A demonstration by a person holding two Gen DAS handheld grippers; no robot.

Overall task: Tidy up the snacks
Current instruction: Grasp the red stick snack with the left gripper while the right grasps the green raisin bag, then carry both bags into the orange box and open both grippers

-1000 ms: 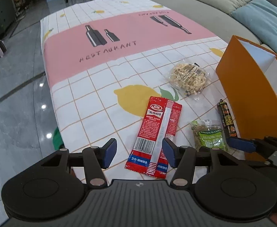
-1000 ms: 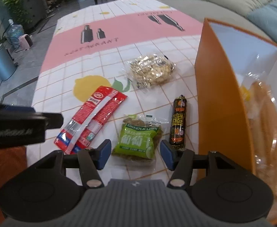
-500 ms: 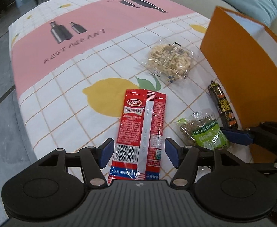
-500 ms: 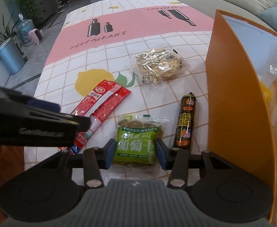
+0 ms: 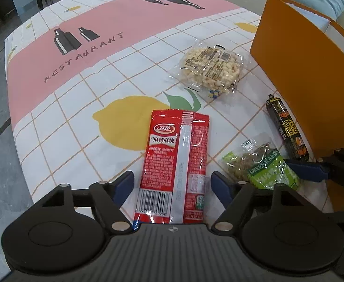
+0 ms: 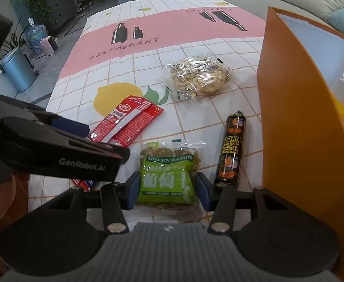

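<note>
The right gripper (image 6: 167, 190) is sitting low over the tablecloth (image 6: 195, 23) with its blue-padded fingers (image 6: 132, 191) standing on either side of the green raisin packet (image 6: 166, 178), close to its edges with no clear squeeze showing. Just right of the packet, a dark sausage stick (image 6: 231, 149) is lying lengthwise, near the wall of the orange box (image 6: 296, 127), which is holding a clear bag at the right edge. The left gripper (image 6: 61, 150) is reaching in from the left, covering the near end of the red snack packet (image 6: 127, 121). Farther back, a clear bag of pale puffed snacks (image 6: 199, 78) is lying flat.
</note>
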